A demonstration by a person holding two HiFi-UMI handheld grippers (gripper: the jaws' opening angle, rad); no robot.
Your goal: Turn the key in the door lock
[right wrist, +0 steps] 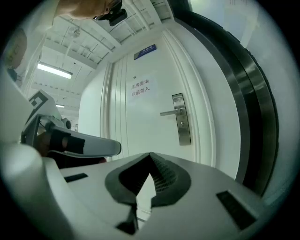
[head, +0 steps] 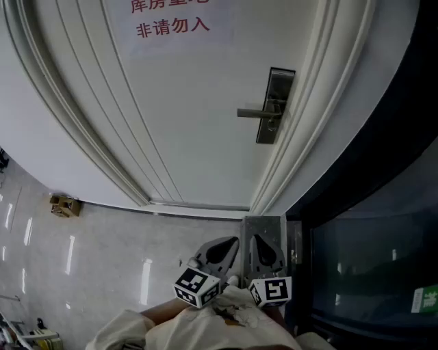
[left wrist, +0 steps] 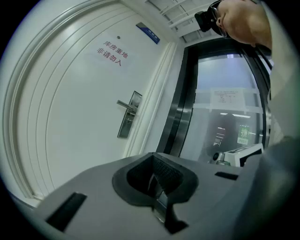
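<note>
A white door (head: 191, 116) carries a steel lock plate (head: 276, 106) with a lever handle (head: 256, 113) that points left. I cannot make out a key on the plate. Both grippers are held low, side by side and well short of the door. My left gripper (head: 233, 240) and right gripper (head: 254, 238) are both shut with nothing between their jaws. The left gripper view shows the lock plate (left wrist: 127, 119) far ahead of its closed jaws (left wrist: 153, 155). From the right gripper view, the plate (right wrist: 181, 119) stands above its closed jaws (right wrist: 150, 154).
A dark glass panel in a black frame (head: 369, 239) stands right of the door. On the door is a red-lettered sign (head: 171, 20). A small cardboard box (head: 63, 205) sits on the glossy tiled floor (head: 102, 253) at the left.
</note>
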